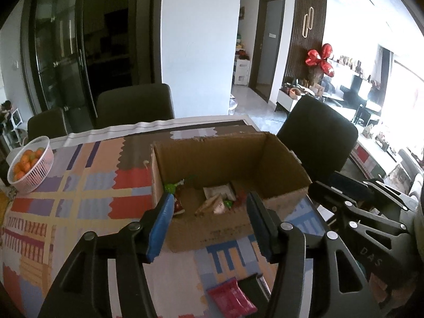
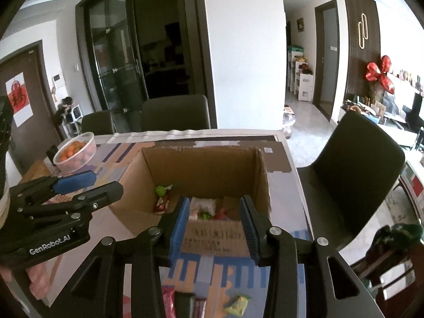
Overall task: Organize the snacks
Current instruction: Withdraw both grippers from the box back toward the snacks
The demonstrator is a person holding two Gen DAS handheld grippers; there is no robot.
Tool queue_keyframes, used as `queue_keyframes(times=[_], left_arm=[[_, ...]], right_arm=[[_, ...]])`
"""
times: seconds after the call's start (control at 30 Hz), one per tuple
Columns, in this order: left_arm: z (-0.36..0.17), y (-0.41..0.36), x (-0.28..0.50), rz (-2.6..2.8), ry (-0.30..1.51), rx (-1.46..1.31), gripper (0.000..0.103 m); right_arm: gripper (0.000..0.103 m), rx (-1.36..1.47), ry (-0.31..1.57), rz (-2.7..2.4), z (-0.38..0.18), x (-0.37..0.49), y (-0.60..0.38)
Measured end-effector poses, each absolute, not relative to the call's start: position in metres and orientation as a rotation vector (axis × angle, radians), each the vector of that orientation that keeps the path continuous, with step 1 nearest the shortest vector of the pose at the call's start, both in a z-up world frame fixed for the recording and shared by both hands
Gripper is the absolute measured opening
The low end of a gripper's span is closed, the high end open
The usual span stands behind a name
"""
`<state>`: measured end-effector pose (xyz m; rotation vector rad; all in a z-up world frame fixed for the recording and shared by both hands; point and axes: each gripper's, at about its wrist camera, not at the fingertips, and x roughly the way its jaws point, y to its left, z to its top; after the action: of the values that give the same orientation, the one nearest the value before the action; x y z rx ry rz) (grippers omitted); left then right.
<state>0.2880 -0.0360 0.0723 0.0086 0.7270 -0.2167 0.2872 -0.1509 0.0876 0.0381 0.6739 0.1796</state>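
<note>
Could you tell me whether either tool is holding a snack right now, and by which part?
Neither: the left tool and the right tool both stand open with nothing between their pads, above the cardboard box.

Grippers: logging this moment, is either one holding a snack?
Left gripper: open, holding nothing.
Right gripper: open, holding nothing.
</note>
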Motion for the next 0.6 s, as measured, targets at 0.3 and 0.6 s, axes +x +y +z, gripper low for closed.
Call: queue_keyframes(times=[0.3,0.6], left_arm=[[0.064,-0.037,0.247,-0.201,0.734,-0.014,0.062],[0.035,-0.038,0.229,-0.188,0.811,-0.036,0.063]], right_arm=[[0.04,0.072,0.694,0.173,0.073,0.255,-0.159],[0.043,0.081,0.74,0.147,0.046,0.232,-0.166]])
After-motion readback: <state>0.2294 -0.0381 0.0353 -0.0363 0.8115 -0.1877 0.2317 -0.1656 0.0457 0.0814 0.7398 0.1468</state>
